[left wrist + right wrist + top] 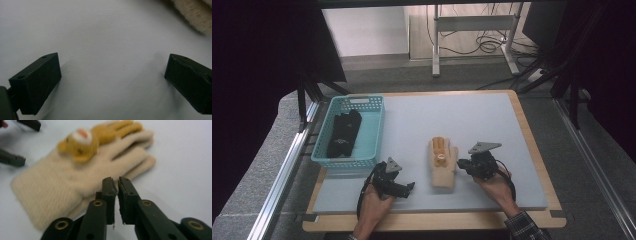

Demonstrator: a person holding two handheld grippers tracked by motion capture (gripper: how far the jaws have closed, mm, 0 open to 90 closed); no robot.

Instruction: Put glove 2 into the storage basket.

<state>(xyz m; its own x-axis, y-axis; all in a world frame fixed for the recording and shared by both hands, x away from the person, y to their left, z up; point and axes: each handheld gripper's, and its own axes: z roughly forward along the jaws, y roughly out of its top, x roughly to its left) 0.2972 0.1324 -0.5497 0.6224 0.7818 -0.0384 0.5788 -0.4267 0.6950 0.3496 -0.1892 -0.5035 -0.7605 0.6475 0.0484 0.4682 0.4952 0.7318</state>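
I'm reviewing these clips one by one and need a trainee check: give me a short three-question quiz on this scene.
1. True or false: the right gripper has its jaws spread wide apart.
2. What lies in the basket? A) a cream glove B) dark gloves C) a cup
3. What decorates the back of the cream glove on the table?

Key:
1. False. Its jaws stand nearly together at the glove's edge; whether they pinch the fabric cannot be told.
2. B, the dark gloves.
3. A small orange bear figure with a pale muzzle. The left gripper, by contrast, is open over bare table beside the glove.
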